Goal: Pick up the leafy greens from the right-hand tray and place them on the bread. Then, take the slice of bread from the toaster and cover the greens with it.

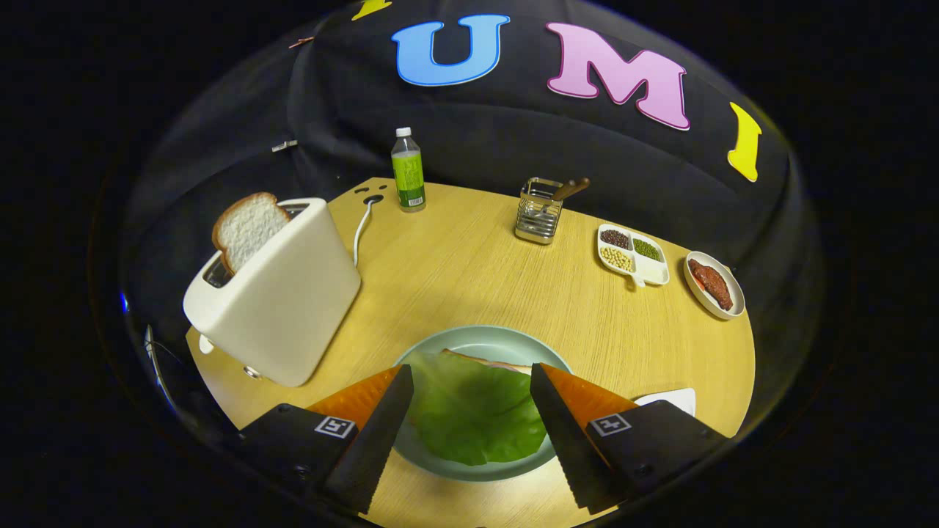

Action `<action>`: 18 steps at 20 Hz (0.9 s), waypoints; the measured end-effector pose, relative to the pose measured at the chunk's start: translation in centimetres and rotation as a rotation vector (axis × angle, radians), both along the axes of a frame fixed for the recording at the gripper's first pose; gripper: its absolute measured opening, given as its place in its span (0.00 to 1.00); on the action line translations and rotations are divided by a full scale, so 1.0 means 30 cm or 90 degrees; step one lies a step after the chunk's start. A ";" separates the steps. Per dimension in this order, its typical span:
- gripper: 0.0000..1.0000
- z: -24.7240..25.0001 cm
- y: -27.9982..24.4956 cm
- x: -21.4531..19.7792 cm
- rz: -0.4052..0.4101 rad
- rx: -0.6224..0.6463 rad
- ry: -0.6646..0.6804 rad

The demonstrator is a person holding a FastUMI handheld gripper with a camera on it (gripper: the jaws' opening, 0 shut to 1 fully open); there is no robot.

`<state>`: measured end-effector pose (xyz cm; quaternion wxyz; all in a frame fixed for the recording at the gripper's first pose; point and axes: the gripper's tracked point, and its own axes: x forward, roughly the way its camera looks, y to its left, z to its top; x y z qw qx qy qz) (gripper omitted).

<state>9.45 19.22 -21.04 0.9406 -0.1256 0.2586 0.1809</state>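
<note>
Round desk (469, 271) of light wood grain, carrying everything. On its left part, cream-white rounded toaster (282, 293), tilted in the fisheye view, with white slice of bread with brown crust (248, 227) standing upright out of its slot; white cable (361, 231) running from behind the toaster toward the far edge of the desk. Near the front, pale green round plate (480, 339), just ahead of and between the fingers. On the plate, flat green lettuce leaf (473, 407), covering most of a lower bread slice (488, 361), of which only the far crust edge shows beyond the leaf. Hand-held gripper (469, 389) hovering above the plate with fingers spread wide, one on each side of the leaf, holding nothing. Beside the right finger, corner of a white tray (671, 400). Beyond the plate, shiny metal wire holder (538, 214) with a brown wooden handle (571, 188) leaning out. Right of it, white divided dish (653, 275) with dark, green and yellow beans, then small white oval dish (703, 295) with a reddish-brown piece of meat (711, 283). At the far edge, small clear bottle with green label and white cap (408, 172), upright.
</note>
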 end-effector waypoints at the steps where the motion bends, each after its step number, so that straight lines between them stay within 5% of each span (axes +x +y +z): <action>1: 0.99 0.033 0.024 0.000 0.004 0.009 -0.009; 10: 0.99 0.354 0.333 -0.032 0.124 0.033 -0.127; 18: 0.99 0.429 0.629 -0.080 0.229 0.023 -0.154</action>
